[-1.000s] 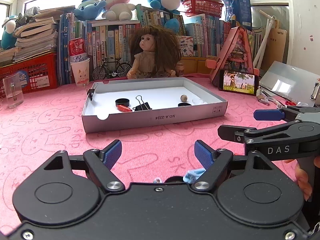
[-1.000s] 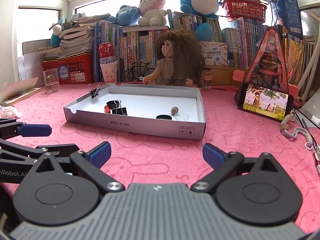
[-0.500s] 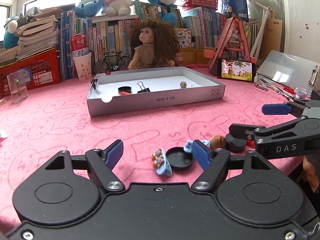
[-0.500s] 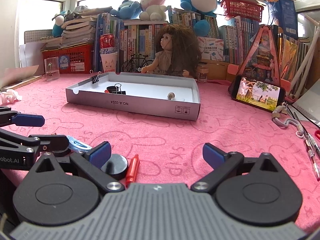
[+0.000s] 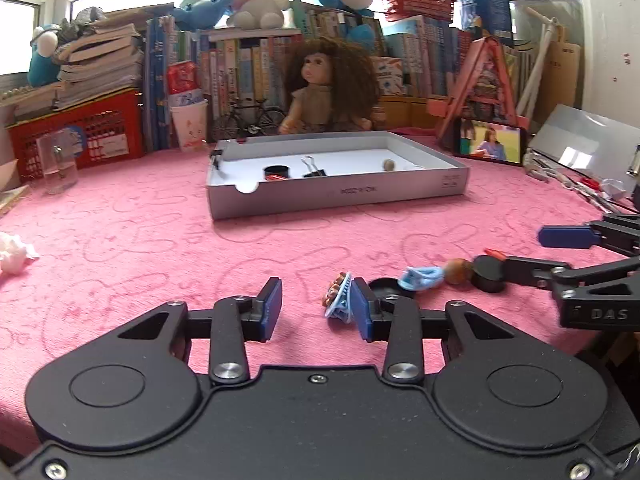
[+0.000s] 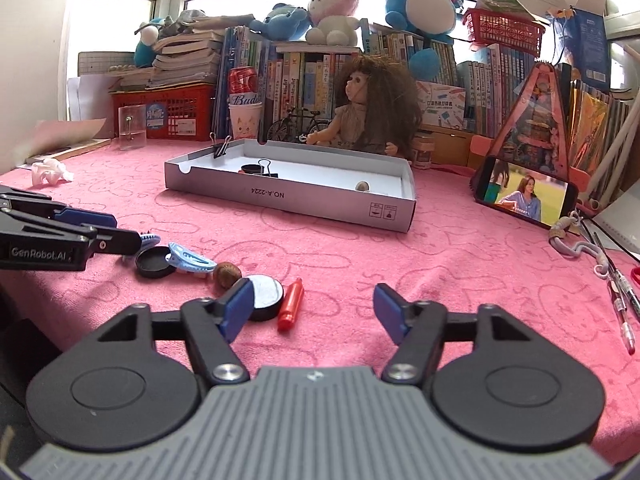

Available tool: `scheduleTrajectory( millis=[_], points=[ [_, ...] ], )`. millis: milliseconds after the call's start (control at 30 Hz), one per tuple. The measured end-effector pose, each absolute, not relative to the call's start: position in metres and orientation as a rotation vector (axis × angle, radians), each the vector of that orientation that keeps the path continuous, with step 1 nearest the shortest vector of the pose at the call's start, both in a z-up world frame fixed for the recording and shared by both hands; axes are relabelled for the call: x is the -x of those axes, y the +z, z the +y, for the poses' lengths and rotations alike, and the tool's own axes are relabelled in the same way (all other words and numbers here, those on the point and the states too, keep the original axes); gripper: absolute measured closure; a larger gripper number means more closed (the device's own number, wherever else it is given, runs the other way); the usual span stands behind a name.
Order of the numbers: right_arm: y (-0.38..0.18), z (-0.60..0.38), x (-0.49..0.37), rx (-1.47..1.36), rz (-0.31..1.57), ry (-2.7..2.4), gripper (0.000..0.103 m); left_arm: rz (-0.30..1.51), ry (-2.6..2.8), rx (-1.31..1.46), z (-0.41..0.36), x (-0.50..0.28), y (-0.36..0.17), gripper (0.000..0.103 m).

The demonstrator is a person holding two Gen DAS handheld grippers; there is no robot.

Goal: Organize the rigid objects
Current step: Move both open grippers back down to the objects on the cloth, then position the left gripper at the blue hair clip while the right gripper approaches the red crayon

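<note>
A grey cardboard tray (image 5: 360,196) (image 6: 280,196) stands mid-table with a black lid, a binder clip (image 5: 314,168) and a small nut inside. Near the front edge lie a blue hair clip with brown beads (image 5: 340,298), a black lid (image 5: 384,286) (image 6: 154,262), a second blue clip (image 5: 422,278) (image 6: 190,262), a brown nut (image 5: 456,270) (image 6: 226,274), a black round tin (image 6: 266,296) and a red cap (image 6: 292,304). My left gripper (image 5: 316,310) is open, the beaded clip just inside its right finger. My right gripper (image 6: 314,308) is open, the tin and red cap between its fingers.
A doll (image 5: 328,84), books, a red basket (image 5: 76,136) and a phone on a stand (image 5: 490,142) line the back. A glass (image 5: 58,164) and crumpled tissue (image 5: 14,252) sit at left. Pens and a cord (image 6: 616,284) lie at right on the pink cloth.
Both grippers have pulled back from the tray and lowered toward the front edge. The small objects there have come into view, and the left jaws have narrowed somewhat.
</note>
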State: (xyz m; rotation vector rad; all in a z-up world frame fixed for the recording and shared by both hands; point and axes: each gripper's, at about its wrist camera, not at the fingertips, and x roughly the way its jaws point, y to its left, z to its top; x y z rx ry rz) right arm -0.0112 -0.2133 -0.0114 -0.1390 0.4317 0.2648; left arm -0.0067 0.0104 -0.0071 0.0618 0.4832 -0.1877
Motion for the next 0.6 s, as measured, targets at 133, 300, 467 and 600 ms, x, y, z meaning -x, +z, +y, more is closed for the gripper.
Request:
scheduleTrajectory(
  millis=[133,300,467,600],
  points=[
    [-0.012,-0.217,0.014,0.152,0.444,0.24,0.043,0.491,-0.153,-0.053,0.016,0.001,-0.008,0.069],
    [-0.014,-0.219,0.017,0.164,0.455,0.242,0.046,0.499,-0.161,-0.056,0.014,-0.001,-0.009,0.069],
    [-0.015,-0.22,0.014,0.179,0.456,0.217,0.046,0.494,-0.152,-0.061,0.013,-0.003,-0.009,0.069],
    [-0.016,-0.228,0.006,0.177,0.466,0.147,0.046,0.496,-0.133,-0.058,0.014,-0.005,-0.01,0.068]
  ],
)
